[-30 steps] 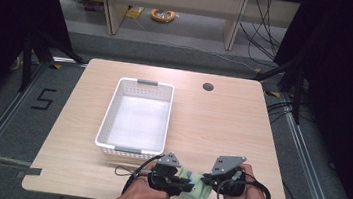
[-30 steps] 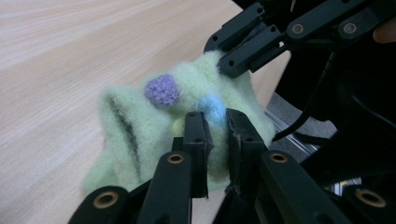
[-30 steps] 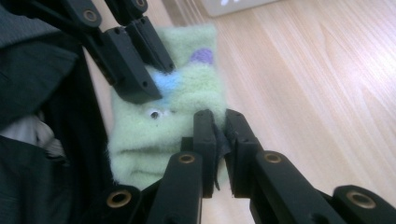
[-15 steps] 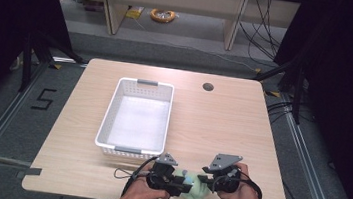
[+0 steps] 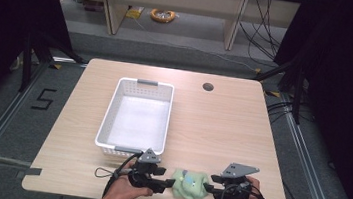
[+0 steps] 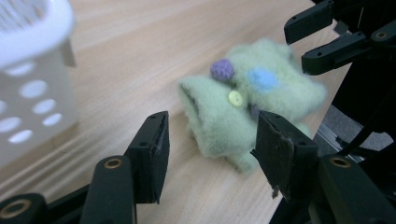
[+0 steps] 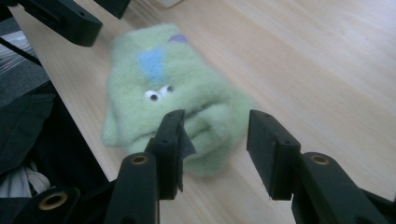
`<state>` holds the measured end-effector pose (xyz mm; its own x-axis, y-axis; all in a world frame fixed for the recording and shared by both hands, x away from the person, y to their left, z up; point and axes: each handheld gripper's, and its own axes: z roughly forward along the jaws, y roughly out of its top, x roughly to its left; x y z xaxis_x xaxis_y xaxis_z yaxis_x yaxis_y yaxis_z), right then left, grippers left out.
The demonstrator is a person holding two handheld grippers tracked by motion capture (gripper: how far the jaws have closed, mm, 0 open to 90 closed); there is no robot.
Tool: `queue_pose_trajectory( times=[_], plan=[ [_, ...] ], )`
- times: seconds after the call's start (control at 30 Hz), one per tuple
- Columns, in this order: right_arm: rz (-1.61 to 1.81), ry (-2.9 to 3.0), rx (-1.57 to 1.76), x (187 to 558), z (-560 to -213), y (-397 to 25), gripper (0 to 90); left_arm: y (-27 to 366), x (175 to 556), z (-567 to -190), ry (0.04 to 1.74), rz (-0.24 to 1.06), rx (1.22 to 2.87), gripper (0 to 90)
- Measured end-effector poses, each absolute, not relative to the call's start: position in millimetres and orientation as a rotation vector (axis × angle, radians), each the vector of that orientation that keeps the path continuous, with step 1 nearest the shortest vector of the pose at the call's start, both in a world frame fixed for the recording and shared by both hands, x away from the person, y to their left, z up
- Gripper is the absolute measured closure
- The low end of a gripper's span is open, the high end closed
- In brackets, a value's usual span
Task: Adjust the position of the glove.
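Both grippers closed around fuzzy green mitten (image 5: 189, 184).

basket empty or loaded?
Empty: the white basket shows a bare floor in the high view; the green mitten lies outside on the table.

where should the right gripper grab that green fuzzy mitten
Likely the rounded end of the green mitten facing the right gripper: it already lies between the open fingers. Come in low along the table, since the mitten lies flat and soft.
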<state>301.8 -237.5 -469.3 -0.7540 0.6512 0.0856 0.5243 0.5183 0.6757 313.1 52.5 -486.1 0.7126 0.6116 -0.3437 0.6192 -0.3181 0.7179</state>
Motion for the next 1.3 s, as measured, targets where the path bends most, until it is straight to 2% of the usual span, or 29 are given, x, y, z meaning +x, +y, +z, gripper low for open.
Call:
queue_pose_trajectory(
  times=[0.13, 0.17, 0.2, 0.23, 0.3, 0.33, 0.4, 0.57, 0.73, 0.97, 1.3],
  plan=[
    [1.051, 2.605, 1.041, 303.2, -473.4, -233.7, 59.0, 45.4, 315.8, -495.5, 0.933, -0.062, 2.048, 46.5],
    [1.063, 2.603, 1.053, 304.1, -476.5, -232.1, 62.0, 43.7, 315.6, -497.6, 0.927, -0.07, 2.056, 46.5],
    [1.07, 2.62, 1.06, 305.1, -478.4, -231.9, 67.5, 42.2, 315.5, -499.8, 0.914, -0.082, 2.069, 49.8],
    [1.075, 2.635, 1.029, 306.7, -480.9, -232.6, 78.8, 39.9, 313.4, -501.1, 0.901, -0.056, 2.074, 60.1],
    [1.091, 2.643, 1.026, 306.6, -479.8, -233.2, 84.8, 40.4, 312.7, -498.8, 0.876, -0.012, 2.085, 69.3],
    [1.091, 2.643, 1.026, 306.6, -479.8, -233.2, 84.8, 40.4, 312.7, -498.8, 0.876, -0.012, 2.085, 74.2],
    [1.107, 2.624, 0.999, 306.6, -476.1, -234.2, 86.5, 41.3, 310.8, -494.0, 0.875, -0.011, 2.065, 78.3],
    [1.142, 2.605, 0.923, 308.8, -454.8, -240.2, 87.0, 41.9, 296.9, -481.0, 0.835, -0.044, 2.028, 80.8],
    [1.107, 2.619, 0.889, 314.9, -449.1, -241.5, 87.0, 31.8, 286.9, -483.5, 0.827, -0.078, 2.024, 80.7],
    [1.074, 2.675, 0.917, 329.4, -469.1, -241.9, 85.7, 27.3, 284.2, -496.2, 0.824, -0.098, 2.066, 80.7],
    [1.115, 2.667, 0.998, 329.7, -476.4, -241.3, 81.2, 38.5, 291.6, -496.8, 0.856, -0.056, 2.055, 80.4]
  ],
)
